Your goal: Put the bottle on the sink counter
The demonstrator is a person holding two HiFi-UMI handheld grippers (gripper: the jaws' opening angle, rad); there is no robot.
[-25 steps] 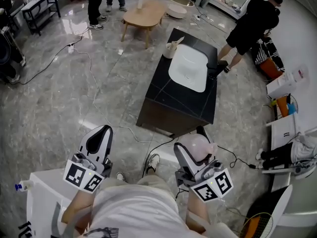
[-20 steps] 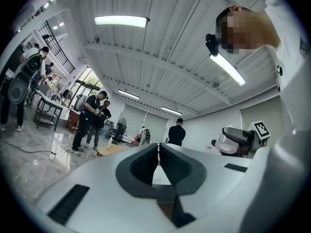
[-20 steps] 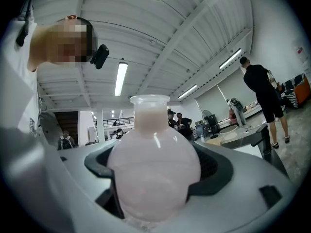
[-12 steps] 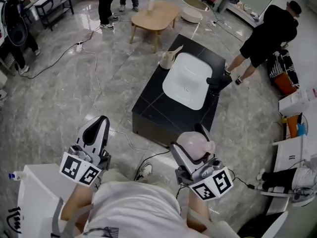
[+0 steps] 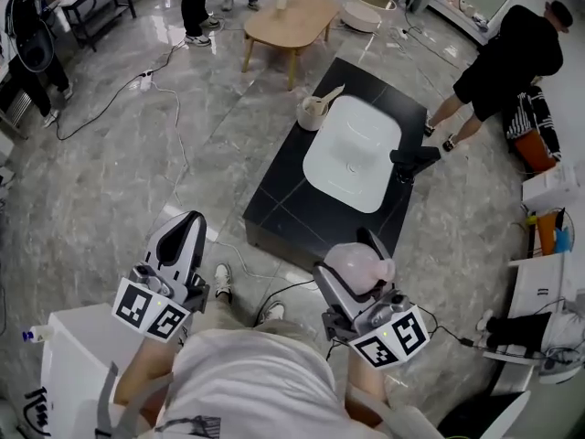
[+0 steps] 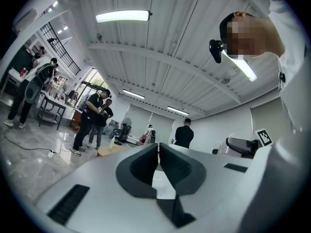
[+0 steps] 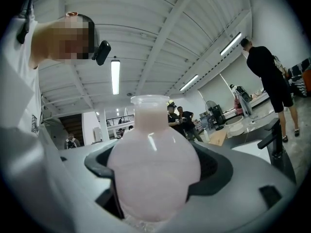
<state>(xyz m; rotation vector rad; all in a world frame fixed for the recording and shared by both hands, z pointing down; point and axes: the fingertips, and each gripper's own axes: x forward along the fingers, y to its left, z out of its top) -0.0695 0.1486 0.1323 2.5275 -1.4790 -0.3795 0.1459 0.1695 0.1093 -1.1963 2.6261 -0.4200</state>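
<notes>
My right gripper (image 5: 358,265) is shut on a round pale pink bottle (image 5: 362,268), held close to my body and tilted up; in the right gripper view the bottle (image 7: 151,171) fills the space between the jaws of that gripper (image 7: 153,176), neck upward. My left gripper (image 5: 183,247) is shut with nothing in it, its dark pads (image 6: 143,166) together in the left gripper view. Ahead stands the black sink counter (image 5: 292,190) with a white basin (image 5: 355,152) and a black tap (image 5: 413,157). The counter's near edge lies a short way beyond both grippers.
A beige jug-like object (image 5: 314,110) stands on the counter's far left corner. A wooden table (image 5: 285,21) with a bottle is beyond. A person in black (image 5: 501,62) stands at the counter's right. Cables (image 5: 174,126) cross the marble floor. White furniture (image 5: 69,364) is at my left.
The counter has drawn nearer and shifted slightly in view as I walk toward it. Both grippers keep their pose, the right still holding the bottle. The person in black has moved a little.
</notes>
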